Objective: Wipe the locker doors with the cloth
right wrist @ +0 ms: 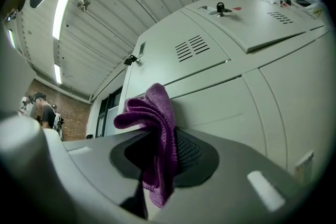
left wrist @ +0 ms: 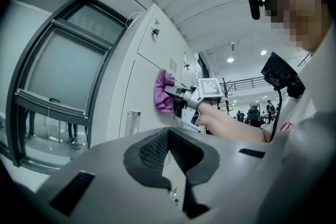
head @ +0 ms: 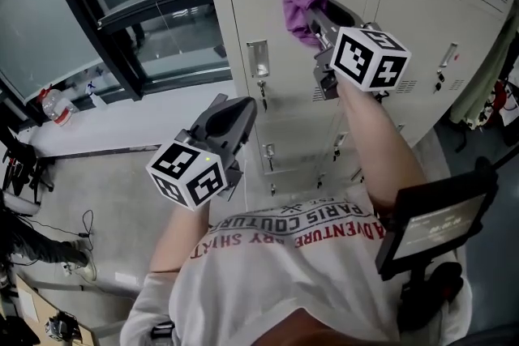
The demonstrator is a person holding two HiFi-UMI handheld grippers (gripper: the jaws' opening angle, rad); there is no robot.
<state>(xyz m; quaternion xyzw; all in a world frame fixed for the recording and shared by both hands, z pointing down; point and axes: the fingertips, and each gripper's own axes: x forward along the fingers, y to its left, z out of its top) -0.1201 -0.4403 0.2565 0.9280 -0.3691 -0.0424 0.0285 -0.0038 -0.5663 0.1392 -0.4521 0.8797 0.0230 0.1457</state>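
Cloth (head: 302, 0): purple, bunched, pressed to the upper part of a locker door (head: 263, 8), gripped in the right claw (head: 320, 22).

Head view, left to right:
- Glazed partition (head: 146, 20) at far left, dark frame.
- Left claw (head: 233, 111) held low, short of the lockers and pointed at them. Its marker cube (head: 188, 174) sits nearest the person. Left arm bent, close to the body.
- A key (head: 261, 85) hangs in the lock of the door under the cloth.
- Right forearm (head: 377, 134) bare, stretched up and forward, carrying the right claw to the door.
- Dark screen (head: 438, 221) on a stand at far right, beside the person.

Left claw view:
- Left claw (left wrist: 173, 165) is closed, pads meeting, with nothing between them. Pale locker face shows through the gap in the pads.
- Only this view gives the right claw (left wrist: 176, 99) side-on. The cloth (left wrist: 164, 93) lies against the door (left wrist: 139, 107), with the forearm (left wrist: 231, 123) reaching in from the right.

Right claw view:
- Ceiling strip light (right wrist: 65, 0) at upper left, not seen in the head view.
- Right claw (right wrist: 163, 157) is clamped on the cloth (right wrist: 155, 134). Folds rise above the dark pads and a tail hangs below them.
- Door (right wrist: 226, 107) sits just behind the cloth.
- Vent slots (right wrist: 191, 47) show on the locker above.
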